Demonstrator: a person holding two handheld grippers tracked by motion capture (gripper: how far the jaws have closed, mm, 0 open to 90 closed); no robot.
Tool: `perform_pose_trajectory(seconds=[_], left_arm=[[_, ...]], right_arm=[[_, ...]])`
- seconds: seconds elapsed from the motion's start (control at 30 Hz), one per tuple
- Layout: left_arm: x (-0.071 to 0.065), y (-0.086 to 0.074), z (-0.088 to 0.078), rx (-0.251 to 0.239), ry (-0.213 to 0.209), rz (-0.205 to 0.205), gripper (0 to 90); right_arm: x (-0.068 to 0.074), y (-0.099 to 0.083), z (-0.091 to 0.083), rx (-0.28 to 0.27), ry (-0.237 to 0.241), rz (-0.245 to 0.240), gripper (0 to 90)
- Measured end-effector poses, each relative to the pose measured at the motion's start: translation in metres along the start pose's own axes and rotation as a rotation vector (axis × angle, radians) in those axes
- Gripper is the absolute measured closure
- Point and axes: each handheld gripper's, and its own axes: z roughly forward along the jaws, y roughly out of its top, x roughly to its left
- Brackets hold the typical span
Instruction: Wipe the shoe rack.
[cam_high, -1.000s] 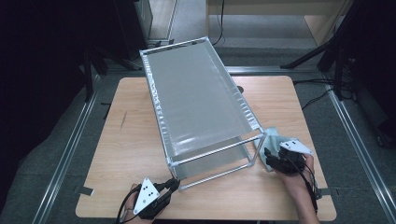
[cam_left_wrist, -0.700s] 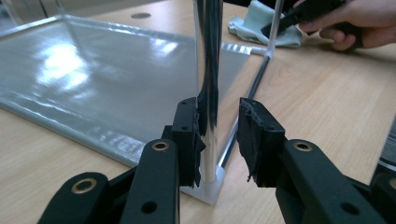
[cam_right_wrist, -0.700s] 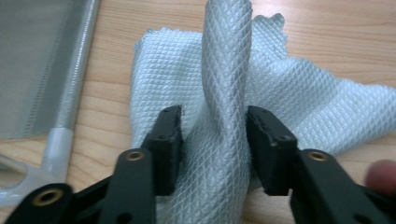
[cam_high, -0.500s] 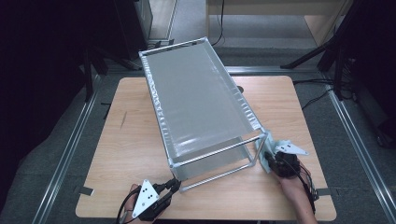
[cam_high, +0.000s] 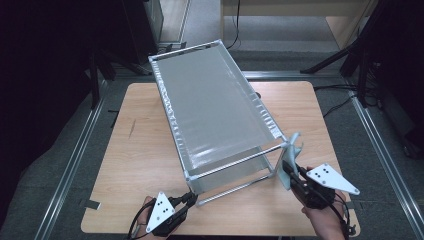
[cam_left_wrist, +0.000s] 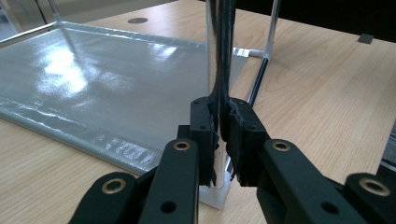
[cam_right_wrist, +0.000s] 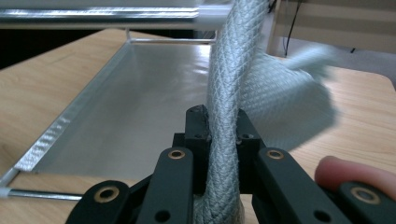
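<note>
The 2-shelf rack (cam_high: 215, 107) stands on the wooden table (cam_high: 135, 165), running from the near centre to the far left, with a grey fabric cover (cam_right_wrist: 271, 93) bunched at its near right corner. The left gripper (cam_left_wrist: 223, 135) is clamped on the near left upright post (cam_left_wrist: 219, 56) just above its foot, steadying the frame. The right gripper (cam_right_wrist: 223, 135) has just been closing and now pinches a fold of the woven cover by the top rail (cam_right_wrist: 107, 14). If the right hand pulls hard, the fabric could slip from the jaws or snag at the corner; a strong tug could also tilt the light frame or twist the post out of the left grip
</note>
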Motion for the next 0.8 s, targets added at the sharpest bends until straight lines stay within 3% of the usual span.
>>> perform_pose_trajectory(seconds=[0.07,0.23,0.33,0.5,0.57,0.7,0.8], left_arm=[[0.000,0.000,0.000,0.001,0.002,0.001,81.6],[0.000,0.000,0.000,0.000,-0.001,0.000,81.6],[-0.001,0.000,0.001,-0.002,-0.004,0.003,81.6],[-0.001,-0.001,0.001,-0.005,-0.004,0.003,81.7],[-0.002,-0.001,0.001,-0.006,-0.004,0.000,81.7],[-0.003,-0.001,0.001,-0.003,-0.002,0.000,81.7],[-0.004,-0.001,0.001,-0.005,-0.003,0.002,81.7]], right_arm=[[0.005,-0.008,0.009,0.039,0.006,-0.023,81.6],[0.007,-0.042,0.042,0.197,0.005,-0.035,81.6],[0.006,-0.036,0.041,0.177,-0.008,-0.025,81.6],[0.013,-0.011,0.024,0.019,-0.041,-0.035,81.4],[0.018,-0.009,0.023,-0.005,-0.034,-0.054,81.4],[0.037,-0.024,0.045,0.074,0.013,-0.076,81.3],[0.060,-0.038,0.066,0.126,0.063,-0.136,80.5]])
